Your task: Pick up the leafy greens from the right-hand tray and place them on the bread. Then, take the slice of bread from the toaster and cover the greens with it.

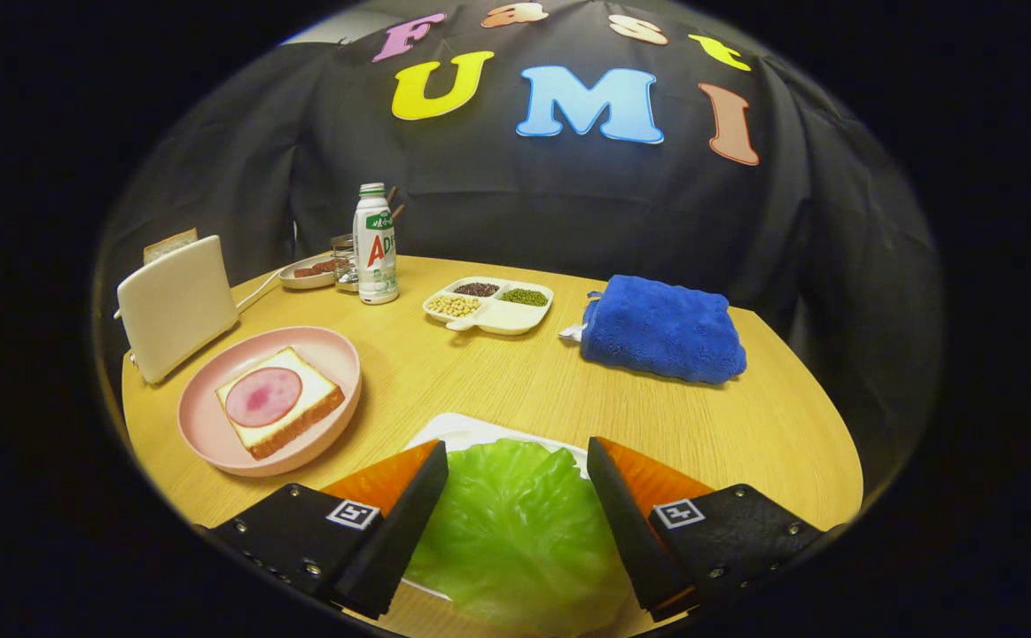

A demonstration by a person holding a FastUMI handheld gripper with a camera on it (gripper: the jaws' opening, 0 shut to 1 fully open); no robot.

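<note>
Round wooden table [515, 390] before a black cloth wall; we are taking stock with the white tray [466, 432] as our landmark. On that tray: one leafy green [515, 532], lying flat and spreading past the tray's near rim. Gripper [517, 461]: we are holding its fingers spread wide, one on each side of the leaf, neither pressing on it. Left of the tray: pink plate [214, 434] bearing the bread [280, 400] with a round of ham [263, 396] on top. Beyond that plate, further left of the tray: toaster [176, 306] with a second slice [169, 245] standing up out of it. Well beyond the tray: bottle [375, 245], divided dish of beans [489, 304], blue cloth [661, 330]. We are judging the pickup as the step in hand; it wants the fingers lowered over a raised fold of the leaf, closing gently without catching the tray. Pose: we are pointing the tool forward and downward, low over the tray.
</note>
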